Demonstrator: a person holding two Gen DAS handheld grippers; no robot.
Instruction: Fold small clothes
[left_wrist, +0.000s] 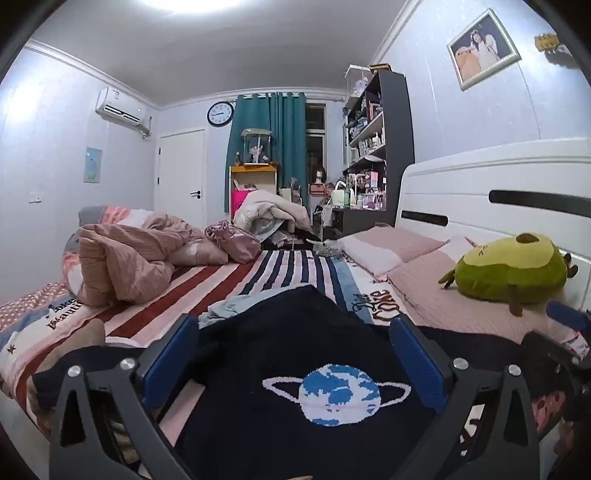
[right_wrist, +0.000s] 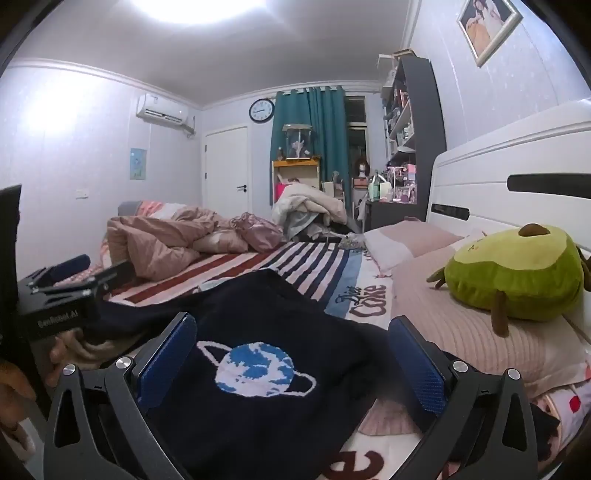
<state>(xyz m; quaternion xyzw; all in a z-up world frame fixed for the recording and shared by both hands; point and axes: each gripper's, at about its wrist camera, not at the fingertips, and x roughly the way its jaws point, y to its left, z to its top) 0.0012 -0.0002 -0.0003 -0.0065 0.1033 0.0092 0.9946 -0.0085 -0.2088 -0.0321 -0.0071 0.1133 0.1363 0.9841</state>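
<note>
A small dark navy sweater (left_wrist: 295, 343) with a blue ringed planet on it lies spread on the striped bed sheet (left_wrist: 280, 273). It also shows in the right wrist view (right_wrist: 273, 332). My left gripper (left_wrist: 295, 358) is open, its blue pads on either side of the sweater, just above it. My right gripper (right_wrist: 291, 358) is open too, low over the sweater near its right edge. The left gripper's body (right_wrist: 66, 295) shows at the left of the right wrist view. A light blue garment (left_wrist: 229, 310) lies behind the sweater.
A green avocado plush (left_wrist: 513, 269) sits on pink pillows (left_wrist: 417, 295) by the white headboard (left_wrist: 498, 184). A crumpled pink quilt (left_wrist: 125, 258) lies at the bed's far left. A dark shelf (left_wrist: 384, 147) and a cluttered desk stand beyond the bed.
</note>
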